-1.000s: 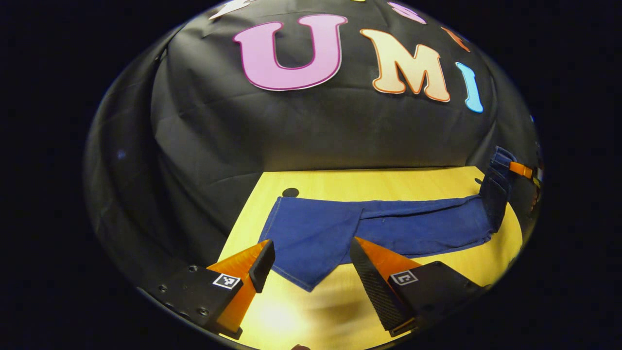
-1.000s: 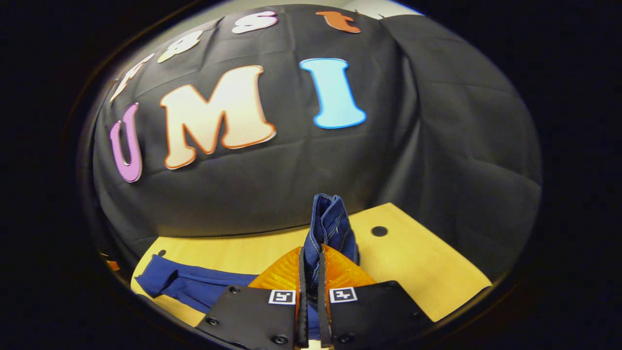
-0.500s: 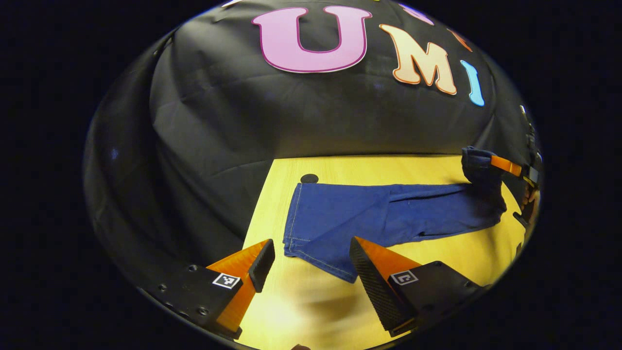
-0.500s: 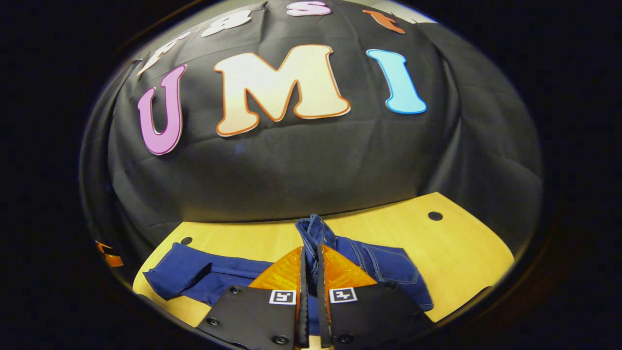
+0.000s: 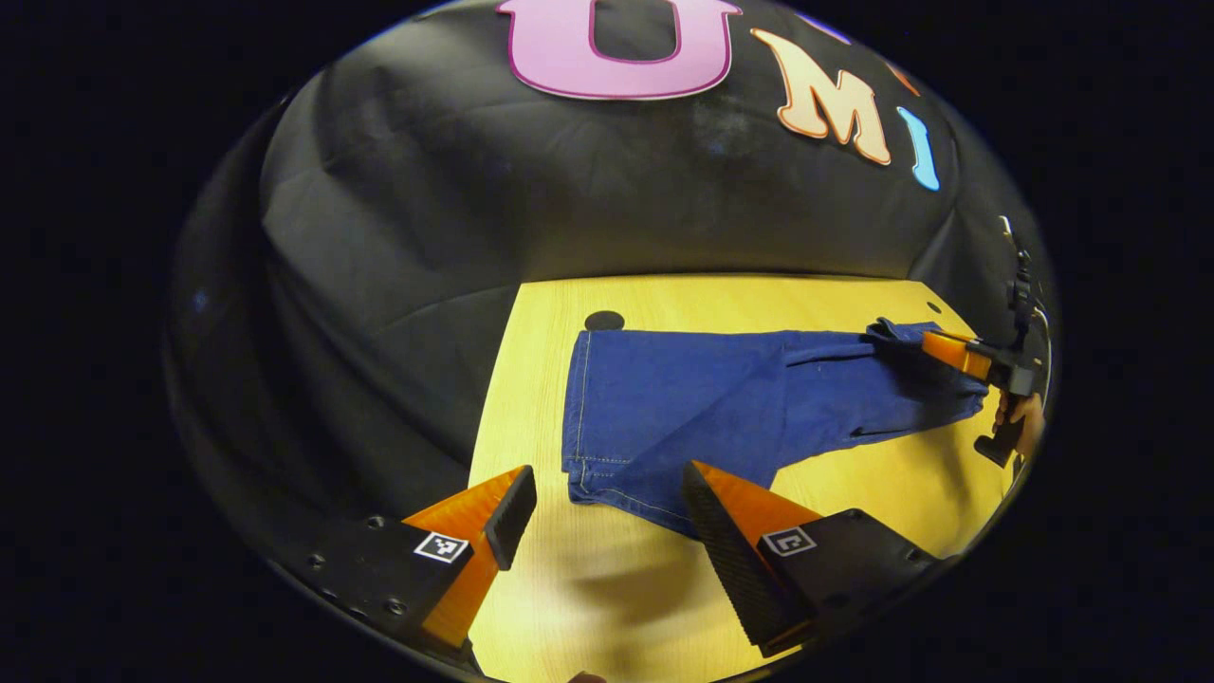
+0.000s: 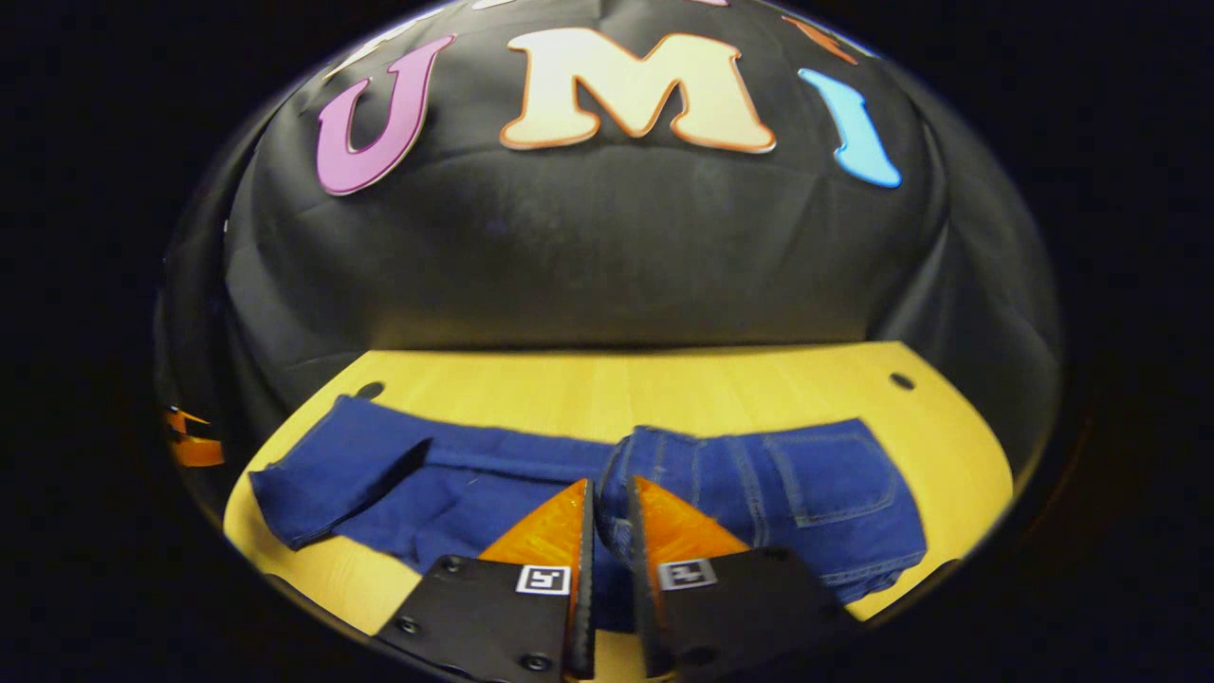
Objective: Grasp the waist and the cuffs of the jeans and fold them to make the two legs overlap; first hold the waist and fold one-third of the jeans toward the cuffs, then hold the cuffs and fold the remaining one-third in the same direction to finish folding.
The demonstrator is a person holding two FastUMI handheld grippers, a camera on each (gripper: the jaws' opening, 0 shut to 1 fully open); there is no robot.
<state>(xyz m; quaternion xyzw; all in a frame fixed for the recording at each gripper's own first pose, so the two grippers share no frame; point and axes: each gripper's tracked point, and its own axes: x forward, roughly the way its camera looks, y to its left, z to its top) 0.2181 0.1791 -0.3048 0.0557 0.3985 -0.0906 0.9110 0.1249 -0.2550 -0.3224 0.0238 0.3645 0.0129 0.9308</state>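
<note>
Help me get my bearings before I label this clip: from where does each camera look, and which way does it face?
Left gripper view: rides the open left gripper, above the table, facing the jeans' cuffs; a hand holds the far gripper.
Right gripper view: rides the right gripper, shut on the jeans' waist.
Both share jeans, table, black wall.

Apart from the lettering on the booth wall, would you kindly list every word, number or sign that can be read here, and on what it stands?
No readable text.
Left tongs: square marker patches, a black-and-white pattern, no words or numbers.
Right tongs: the same kind of patches, nothing to read.
Jeans: plain stitching, no label or brand to be seen.
Table: no writing.
</note>
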